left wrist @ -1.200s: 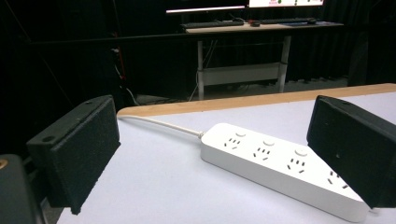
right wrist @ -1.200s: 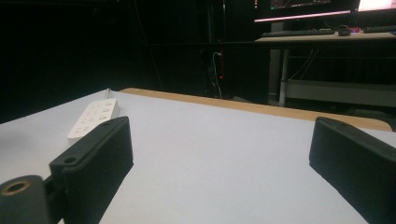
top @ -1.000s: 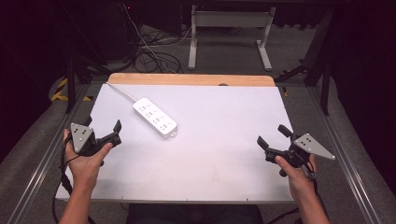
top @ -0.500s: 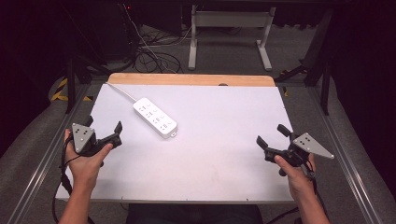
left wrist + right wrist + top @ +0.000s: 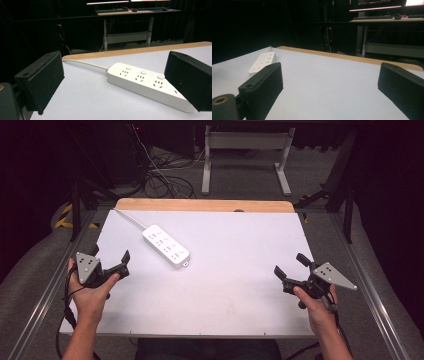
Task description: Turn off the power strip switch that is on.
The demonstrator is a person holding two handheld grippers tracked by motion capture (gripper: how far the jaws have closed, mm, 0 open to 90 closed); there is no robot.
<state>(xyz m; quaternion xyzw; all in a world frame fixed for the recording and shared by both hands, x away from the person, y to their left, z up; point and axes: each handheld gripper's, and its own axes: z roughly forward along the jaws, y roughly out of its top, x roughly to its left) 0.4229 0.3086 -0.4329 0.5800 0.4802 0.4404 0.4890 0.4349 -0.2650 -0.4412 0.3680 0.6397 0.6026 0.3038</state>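
Bright, evenly lit table (image 5: 240, 285) amid dark surroundings; close-up jaws slightly soft, shadows faint

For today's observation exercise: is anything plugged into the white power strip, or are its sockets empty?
Empty. The power strip lies flat on the table, and the sockets facing up in the left gripper view hold no plugs.

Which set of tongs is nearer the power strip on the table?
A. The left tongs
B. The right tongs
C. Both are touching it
A: in the high view the power strip lies on the left half of the table, close to the left tongs and far from the right tongs.
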